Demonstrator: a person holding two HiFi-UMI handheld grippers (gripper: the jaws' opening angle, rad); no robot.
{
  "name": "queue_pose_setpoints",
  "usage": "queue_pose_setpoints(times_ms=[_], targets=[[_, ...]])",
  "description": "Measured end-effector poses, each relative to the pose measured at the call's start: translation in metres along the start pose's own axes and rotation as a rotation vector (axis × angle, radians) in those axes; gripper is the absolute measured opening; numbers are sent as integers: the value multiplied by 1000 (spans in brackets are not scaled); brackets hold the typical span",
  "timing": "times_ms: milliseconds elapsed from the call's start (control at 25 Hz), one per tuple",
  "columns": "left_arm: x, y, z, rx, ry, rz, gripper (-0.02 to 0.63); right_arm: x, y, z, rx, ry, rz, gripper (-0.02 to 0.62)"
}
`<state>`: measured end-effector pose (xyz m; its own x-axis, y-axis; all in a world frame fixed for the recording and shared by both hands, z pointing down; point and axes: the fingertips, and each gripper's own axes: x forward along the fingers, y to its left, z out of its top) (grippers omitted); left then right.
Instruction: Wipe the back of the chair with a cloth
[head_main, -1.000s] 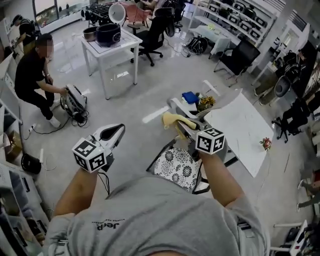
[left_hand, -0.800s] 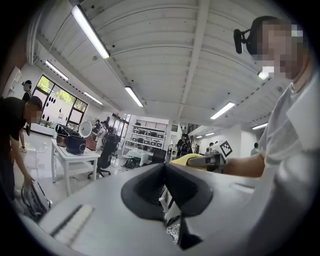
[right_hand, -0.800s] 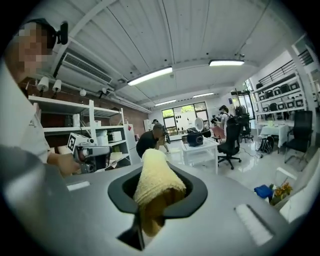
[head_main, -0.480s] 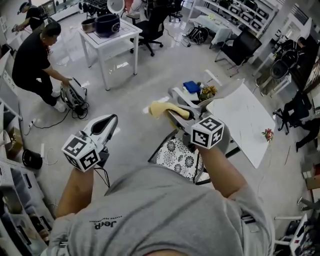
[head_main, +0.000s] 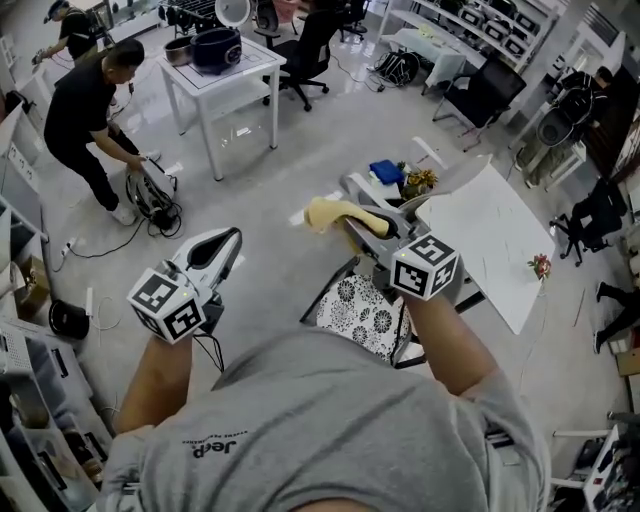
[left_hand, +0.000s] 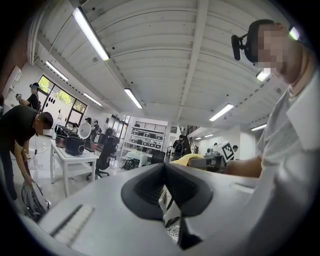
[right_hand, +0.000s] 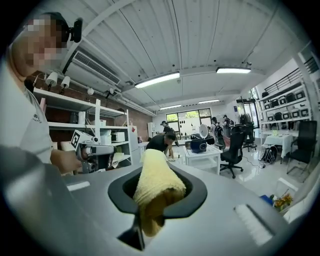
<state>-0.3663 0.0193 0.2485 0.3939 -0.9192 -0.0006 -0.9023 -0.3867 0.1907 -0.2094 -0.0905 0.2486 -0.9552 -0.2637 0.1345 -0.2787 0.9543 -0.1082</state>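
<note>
My right gripper (head_main: 358, 224) is shut on a yellow cloth (head_main: 334, 212), whose folded end sticks out past the jaws. In the right gripper view the cloth (right_hand: 151, 182) fills the gap between the jaws of the right gripper (right_hand: 148, 207). Below that hand stands the chair, showing a black-and-white patterned seat (head_main: 358, 314) in a dark frame; its back is hidden behind my right gripper and arm. My left gripper (head_main: 224, 246) hangs to the left of the chair over bare floor, shut and empty. In its own view the left gripper (left_hand: 165, 167) has its jaws together.
A white table (head_main: 228, 78) with cooking pots stands at the back left. A person (head_main: 85, 105) bends over a bag on the floor. A large white board (head_main: 490, 245) lies right of the chair, with a blue item (head_main: 385, 171) and flowers. Office chairs (head_main: 310, 50) stand further back.
My right gripper has lifted the cloth slightly up and left. The left gripper rose a little. The person at the left went from crouching to standing bent over.
</note>
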Motion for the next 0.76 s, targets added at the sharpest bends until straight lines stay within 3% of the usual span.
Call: queue_pose_setpoints(times_ms=[760], targets=[[0,-1,2,-31,-16,-15,58,-2,6,8,-30,-6,4,51]])
